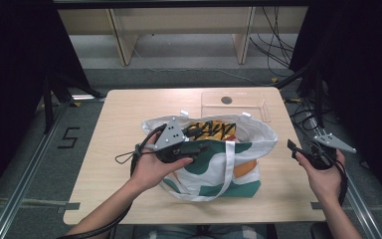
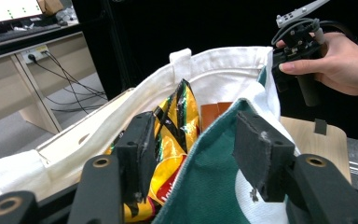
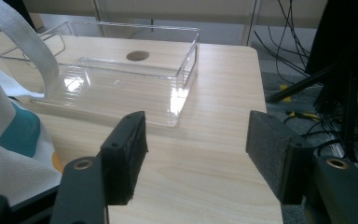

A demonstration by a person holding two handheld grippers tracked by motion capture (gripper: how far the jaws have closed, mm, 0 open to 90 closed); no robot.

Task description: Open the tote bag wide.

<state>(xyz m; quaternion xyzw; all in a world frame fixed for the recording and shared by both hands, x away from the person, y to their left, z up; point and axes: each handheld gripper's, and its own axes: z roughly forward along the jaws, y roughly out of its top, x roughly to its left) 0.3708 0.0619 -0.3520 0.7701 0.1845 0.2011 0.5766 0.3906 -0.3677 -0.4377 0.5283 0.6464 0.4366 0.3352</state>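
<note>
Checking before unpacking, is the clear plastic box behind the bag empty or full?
Empty: through the clear box only bare table shows.

Snack packet [image 1: 214, 130] in tote bag [image 1: 238, 164]; clear tray [image 1: 235, 105] behind it.

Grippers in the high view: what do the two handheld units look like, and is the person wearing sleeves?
Each claw, left and right, is a black handheld unit topped by a grey three-cornered plate with small holes. Black cables trail from them. The pads are black, rectangular and foam-like. Both forearms are bare, with no sleeves.
</note>
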